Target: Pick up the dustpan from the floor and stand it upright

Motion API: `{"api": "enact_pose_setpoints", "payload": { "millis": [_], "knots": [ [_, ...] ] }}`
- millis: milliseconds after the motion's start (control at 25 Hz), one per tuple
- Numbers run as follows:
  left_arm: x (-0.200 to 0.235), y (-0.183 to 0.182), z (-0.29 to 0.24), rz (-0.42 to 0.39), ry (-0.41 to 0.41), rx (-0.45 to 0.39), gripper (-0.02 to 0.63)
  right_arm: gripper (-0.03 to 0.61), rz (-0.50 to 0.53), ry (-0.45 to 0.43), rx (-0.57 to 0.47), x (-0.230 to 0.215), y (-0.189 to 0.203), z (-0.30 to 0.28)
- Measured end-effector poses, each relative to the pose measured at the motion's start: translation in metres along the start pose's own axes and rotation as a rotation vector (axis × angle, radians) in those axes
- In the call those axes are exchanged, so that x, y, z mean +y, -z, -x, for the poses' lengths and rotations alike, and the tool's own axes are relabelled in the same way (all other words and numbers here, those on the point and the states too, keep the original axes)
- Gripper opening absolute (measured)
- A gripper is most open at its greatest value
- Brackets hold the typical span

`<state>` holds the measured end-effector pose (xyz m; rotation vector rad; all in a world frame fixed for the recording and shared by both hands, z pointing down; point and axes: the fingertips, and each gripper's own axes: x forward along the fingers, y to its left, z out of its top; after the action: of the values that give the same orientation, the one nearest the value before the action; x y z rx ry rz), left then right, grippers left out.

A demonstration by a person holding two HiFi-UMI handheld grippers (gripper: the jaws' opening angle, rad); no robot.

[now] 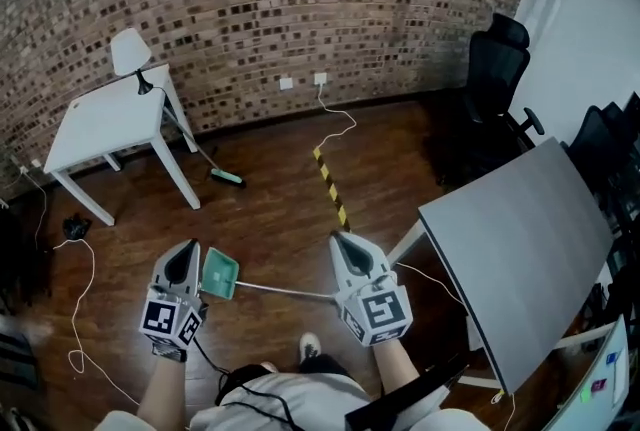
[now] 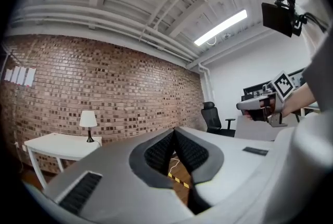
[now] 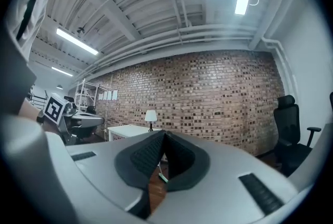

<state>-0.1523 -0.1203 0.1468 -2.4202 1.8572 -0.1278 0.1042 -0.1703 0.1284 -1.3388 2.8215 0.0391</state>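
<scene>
Your left tool [image 1: 184, 254] and right tool [image 1: 347, 247] are both clenched empty, flanking the flat green dustpan [image 1: 219, 273], thin-handled, lying on the dark wooden floor [image 1: 270, 209].

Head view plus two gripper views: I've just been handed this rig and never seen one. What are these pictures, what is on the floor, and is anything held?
There is no robot here: a person holds a two-jaw tool in each hand. The head view looks down from the person's head, with the left gripper at its left and the right gripper at its right. Each gripper view comes from a camera riding on that gripper, looking along its own jaws. In both, the jaws are together with nothing between them, so nothing is held. On the wooden floor the green dustpan lies flat, seen between the two grippers, its long handle running toward the right one. Further off, a broom leans at a white table. A grey table stands at the right.
</scene>
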Motion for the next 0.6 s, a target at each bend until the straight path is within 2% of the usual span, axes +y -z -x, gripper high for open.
{"api": "enact_pose_setpoints", "payload": {
  "millis": [80,240,360,520,600],
  "knots": [
    [0.008,0.002,-0.011,-0.002,0.012,0.005,0.000,-0.002,-0.024,0.005,-0.012,-0.006,-0.001,-0.010],
    [0.023,0.015,-0.026,0.062,0.044,0.026,0.000,0.015,-0.151,-0.013,-0.100,-0.009,-0.010,-0.026],
    [0.018,0.029,-0.034,0.085,0.086,0.031,0.039,0.022,-0.130,-0.006,-0.122,-0.011,-0.005,-0.022],
    [0.016,0.045,-0.041,0.111,0.172,-0.004,0.135,0.161,-0.096,0.033,-0.053,-0.014,0.023,-0.030],
    [0.016,0.071,-0.045,0.140,0.200,0.029,0.158,0.172,-0.084,0.074,0.003,-0.019,0.051,-0.032]
  ]
}}
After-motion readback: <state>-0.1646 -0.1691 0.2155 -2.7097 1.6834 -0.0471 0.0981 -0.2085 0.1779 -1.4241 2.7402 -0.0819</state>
